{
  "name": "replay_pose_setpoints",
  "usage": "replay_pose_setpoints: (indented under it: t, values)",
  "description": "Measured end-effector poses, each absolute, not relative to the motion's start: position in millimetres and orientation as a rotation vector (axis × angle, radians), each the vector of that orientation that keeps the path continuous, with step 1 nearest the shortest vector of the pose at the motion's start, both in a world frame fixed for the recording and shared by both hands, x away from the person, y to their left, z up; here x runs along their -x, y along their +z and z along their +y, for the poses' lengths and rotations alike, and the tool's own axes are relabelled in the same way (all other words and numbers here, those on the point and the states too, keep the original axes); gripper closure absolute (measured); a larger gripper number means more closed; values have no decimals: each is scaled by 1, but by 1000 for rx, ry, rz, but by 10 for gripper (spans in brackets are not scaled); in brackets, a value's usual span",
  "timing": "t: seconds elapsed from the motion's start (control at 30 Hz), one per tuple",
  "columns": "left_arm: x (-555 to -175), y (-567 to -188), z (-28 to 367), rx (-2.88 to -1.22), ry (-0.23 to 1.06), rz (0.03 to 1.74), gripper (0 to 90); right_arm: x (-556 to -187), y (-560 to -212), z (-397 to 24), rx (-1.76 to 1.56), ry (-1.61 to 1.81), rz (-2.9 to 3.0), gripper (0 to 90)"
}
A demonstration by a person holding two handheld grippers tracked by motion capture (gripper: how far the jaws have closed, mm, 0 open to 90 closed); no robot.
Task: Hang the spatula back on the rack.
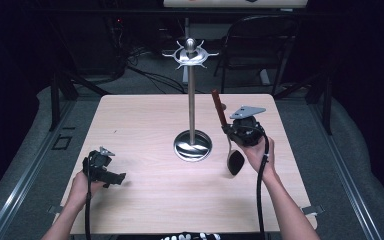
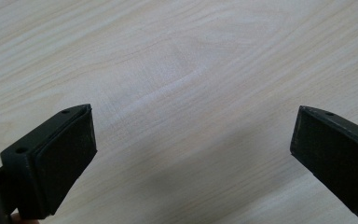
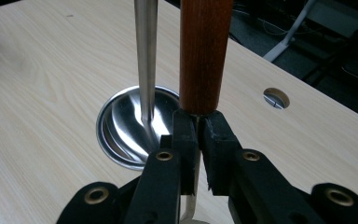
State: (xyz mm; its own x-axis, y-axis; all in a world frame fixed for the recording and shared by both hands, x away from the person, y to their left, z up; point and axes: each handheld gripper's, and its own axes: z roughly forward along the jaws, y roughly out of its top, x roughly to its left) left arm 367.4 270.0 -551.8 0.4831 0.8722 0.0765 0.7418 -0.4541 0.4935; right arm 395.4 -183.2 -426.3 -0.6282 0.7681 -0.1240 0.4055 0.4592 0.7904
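Right gripper (image 1: 230, 131): clamped on a wooden-handled ladle (image 1: 223, 127), just right of the steel stand (image 1: 192, 105) at table (image 1: 145, 195) centre. Left gripper (image 1: 115, 178): jaws spread wide over bare wood near the front-left edge, well apart from the stand.

Both grippers are black. The right gripper (image 1: 228, 131) carries a grey three-cornered plate on top, the left gripper (image 1: 121, 176) a smaller one. A black cable (image 1: 261, 185) trails from each. Brass-coloured screws (image 3: 164, 156) sit in the right jaws. Forearms are bare.
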Motion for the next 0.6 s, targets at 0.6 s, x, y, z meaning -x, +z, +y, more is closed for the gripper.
replay_pose_setpoints:
  t: [0.6]
  values:
    - [-369,-552,269,-2342,450,1343,0,-408,-414,-175,-987,1104,2186,850]
